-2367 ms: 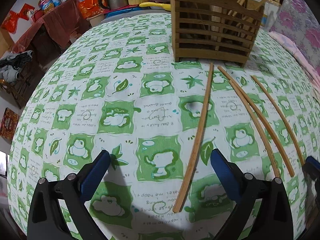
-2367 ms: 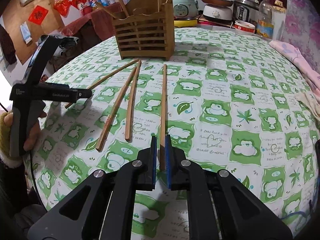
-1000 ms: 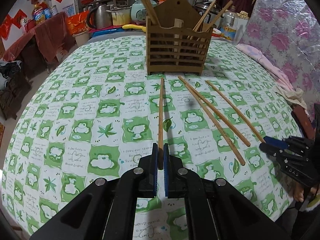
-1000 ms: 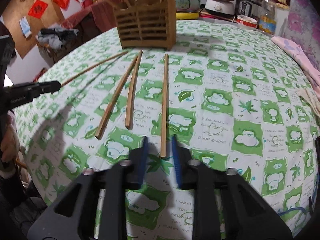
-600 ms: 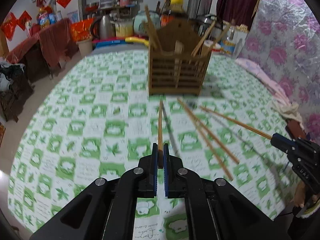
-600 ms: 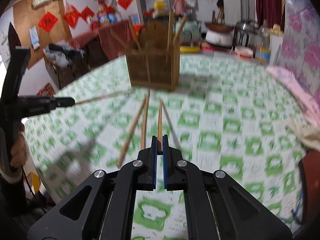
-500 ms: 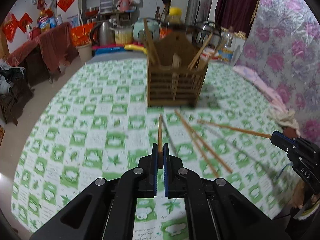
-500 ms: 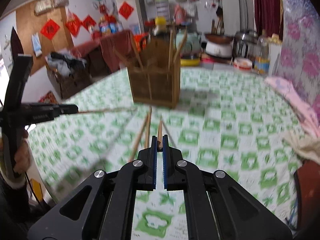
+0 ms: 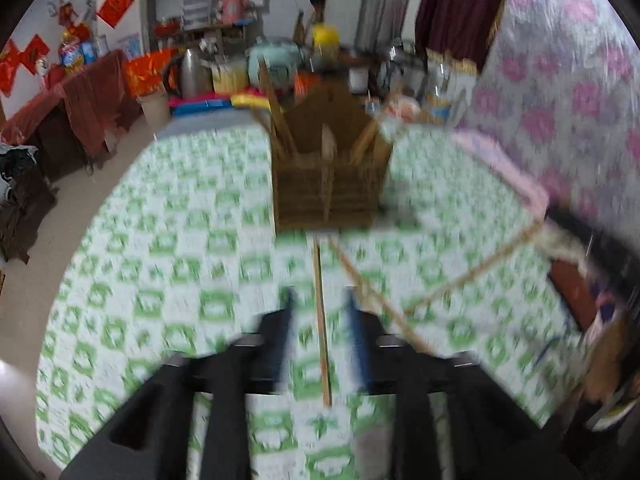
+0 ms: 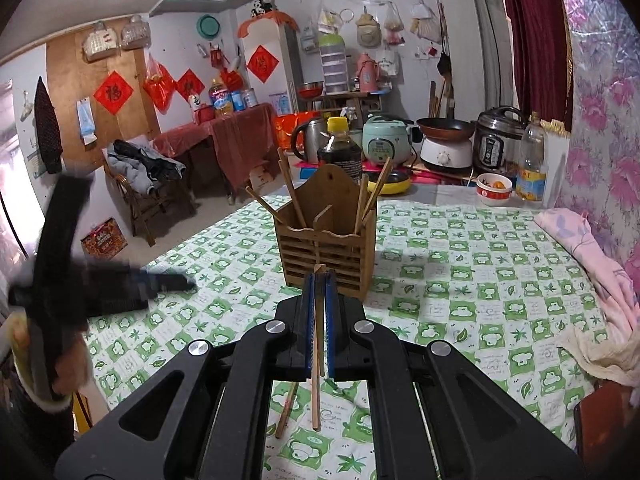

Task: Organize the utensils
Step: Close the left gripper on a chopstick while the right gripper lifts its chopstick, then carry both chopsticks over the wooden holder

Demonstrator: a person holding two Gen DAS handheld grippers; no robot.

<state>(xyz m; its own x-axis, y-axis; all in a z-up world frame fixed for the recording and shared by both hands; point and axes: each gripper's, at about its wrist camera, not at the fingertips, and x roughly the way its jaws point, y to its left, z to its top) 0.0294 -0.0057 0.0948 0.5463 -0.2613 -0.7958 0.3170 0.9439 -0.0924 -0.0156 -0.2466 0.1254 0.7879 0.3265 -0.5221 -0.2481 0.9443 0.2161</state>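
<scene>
Your right tongs point(image 10: 319, 280) are clamped on one chopstick point(image 10: 317, 364), held above the desk point(image 10: 460, 264) near the wooden holder point(image 10: 326, 252). Your left tongs point(image 9: 320, 312) stand apart, straddling a blurred chopstick point(image 9: 321, 320) near the holder.

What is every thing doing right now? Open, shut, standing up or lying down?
left hand-held gripper, open, blurred
right hand-held gripper, shut on a chopstick
held chopstick, pinched between the jaws, steeply tilted
chopstick holder, upright, chopsticks standing inside
loose chopstick, lying on the tablecloth
</scene>
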